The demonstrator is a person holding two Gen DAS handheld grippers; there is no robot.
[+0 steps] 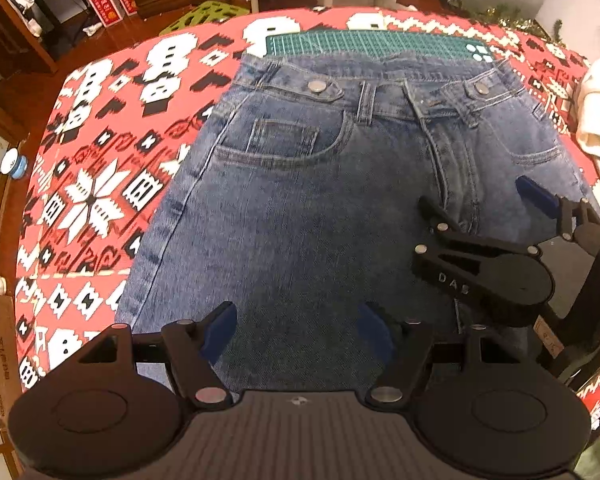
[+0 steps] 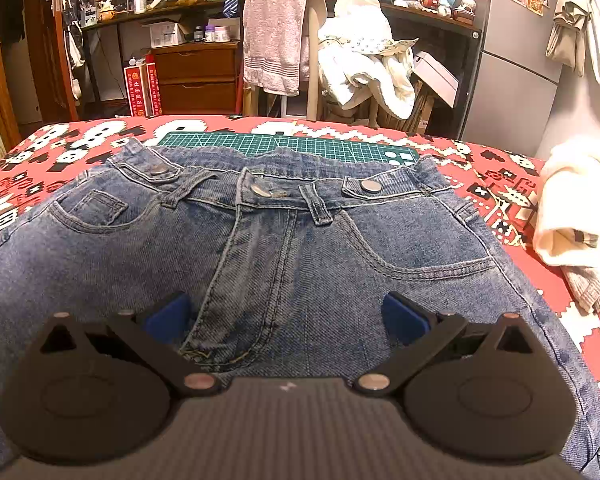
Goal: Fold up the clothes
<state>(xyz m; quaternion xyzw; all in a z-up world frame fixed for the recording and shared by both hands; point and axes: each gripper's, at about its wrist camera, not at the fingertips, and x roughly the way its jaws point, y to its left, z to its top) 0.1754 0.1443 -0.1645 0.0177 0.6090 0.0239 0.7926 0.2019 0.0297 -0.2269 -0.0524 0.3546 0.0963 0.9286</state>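
Jeans (image 1: 300,200) are laid flat, front up, on the red patterned tablecloth (image 1: 100,184), waistband over the green cutting mat (image 1: 372,44). No fold is seen yet in the part shown; legs are out of view. Left gripper (image 1: 296,332) is held above the thigh area, jaws apart, nothing gripped. Right gripper (image 2: 288,316) is poised at the fly, jaws apart, empty. White cloth (image 2: 580,208) is heaped beside, untouched. Judged: folding not started.

Warm, dim indoor light, strong fisheye bending at edges, slightly soft focus.
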